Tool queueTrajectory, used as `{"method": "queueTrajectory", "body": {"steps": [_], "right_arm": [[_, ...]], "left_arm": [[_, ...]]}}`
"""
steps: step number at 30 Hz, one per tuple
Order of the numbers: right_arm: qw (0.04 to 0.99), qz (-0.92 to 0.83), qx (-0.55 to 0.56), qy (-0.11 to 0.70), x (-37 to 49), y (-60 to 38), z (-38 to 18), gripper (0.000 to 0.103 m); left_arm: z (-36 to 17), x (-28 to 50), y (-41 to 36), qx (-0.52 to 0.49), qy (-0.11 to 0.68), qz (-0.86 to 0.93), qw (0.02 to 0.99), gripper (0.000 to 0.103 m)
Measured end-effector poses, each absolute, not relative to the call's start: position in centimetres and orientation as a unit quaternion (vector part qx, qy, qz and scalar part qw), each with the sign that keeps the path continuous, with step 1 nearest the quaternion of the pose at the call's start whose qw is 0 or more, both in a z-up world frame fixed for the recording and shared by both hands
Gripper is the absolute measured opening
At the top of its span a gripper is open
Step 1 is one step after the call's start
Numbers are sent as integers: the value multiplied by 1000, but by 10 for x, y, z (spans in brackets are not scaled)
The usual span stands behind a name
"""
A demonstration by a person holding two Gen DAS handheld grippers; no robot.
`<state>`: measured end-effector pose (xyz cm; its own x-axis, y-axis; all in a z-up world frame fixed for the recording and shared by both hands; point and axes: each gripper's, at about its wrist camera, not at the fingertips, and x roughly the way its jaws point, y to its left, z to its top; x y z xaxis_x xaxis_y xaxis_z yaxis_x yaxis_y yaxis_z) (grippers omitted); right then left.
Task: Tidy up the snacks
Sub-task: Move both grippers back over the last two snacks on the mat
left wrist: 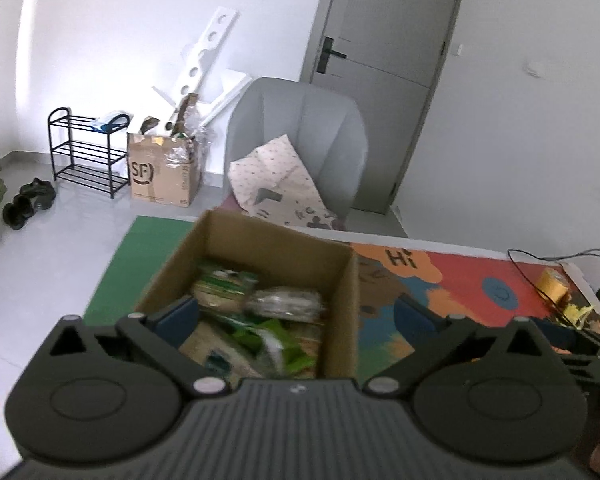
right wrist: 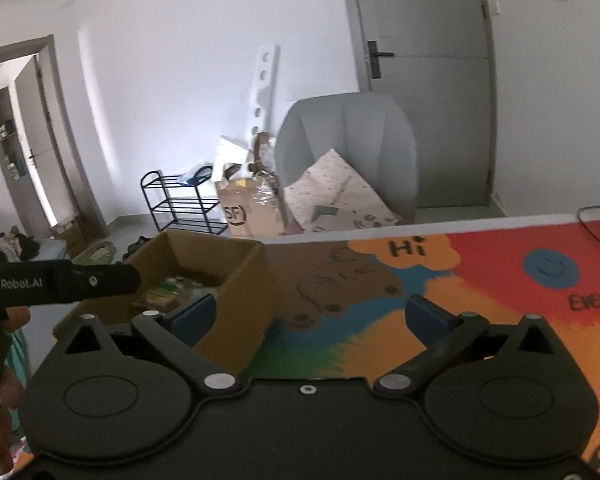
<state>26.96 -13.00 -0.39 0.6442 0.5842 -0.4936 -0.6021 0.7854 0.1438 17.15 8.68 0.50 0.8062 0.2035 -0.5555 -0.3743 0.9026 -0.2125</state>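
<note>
Left wrist view: the left gripper [left wrist: 296, 316] is a matte black plastic body with ribbed grip lines, two round hubs and short blue pads at the ends of its fingers. Its jaws stand wide apart with nothing between the pads. One pad [left wrist: 178, 316] sits over the near left wall of an open cardboard box [left wrist: 342, 312], the other over the tabletop to the box's right. The box is plain brown corrugated board, square-cornered, with no flaps showing. Inside it lie the snacks [left wrist: 260, 312]: crinkly, shiny packets in green and pale wrapping, heaped loosely on the bottom. The box stands on a table [left wrist: 460, 280] covered by a smooth printed mat in green, orange, red and blue, with "Hi" in black. A yellow tape roll [left wrist: 552, 282] lies at the far right. Behind are a grey padded armchair [left wrist: 300, 128] and a black wire shoe rack [left wrist: 88, 152].

Right wrist view: the right gripper [right wrist: 310, 318], of the same black build, points slightly downward over the mat, jaws spread wide and empty. Its left pad is near the box's [right wrist: 244, 304] right wall; whether it touches is unclear. The snacks [right wrist: 172, 290] show as glossy wrappers inside. At the left edge the other gripper's [right wrist: 60, 282] black body reaches towards the box, with fingers [right wrist: 16, 320] of a hand wrapped beneath it.
</note>
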Motion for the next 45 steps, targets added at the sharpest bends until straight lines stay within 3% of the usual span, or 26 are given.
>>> {"method": "queueTrajectory", "body": {"steps": [23, 39, 45], "right_arm": [[933, 234, 15, 272, 286, -244, -20, 103], [942, 181, 42, 280, 300, -296, -43, 103], [940, 172, 52, 290, 312, -308, -53, 95]], "left_arm": [[-5, 209, -11, -126, 295, 85, 943, 103], [-26, 239, -39, -126, 305, 47, 943, 102], [-38, 256, -45, -134, 312, 36, 940, 100]]}}
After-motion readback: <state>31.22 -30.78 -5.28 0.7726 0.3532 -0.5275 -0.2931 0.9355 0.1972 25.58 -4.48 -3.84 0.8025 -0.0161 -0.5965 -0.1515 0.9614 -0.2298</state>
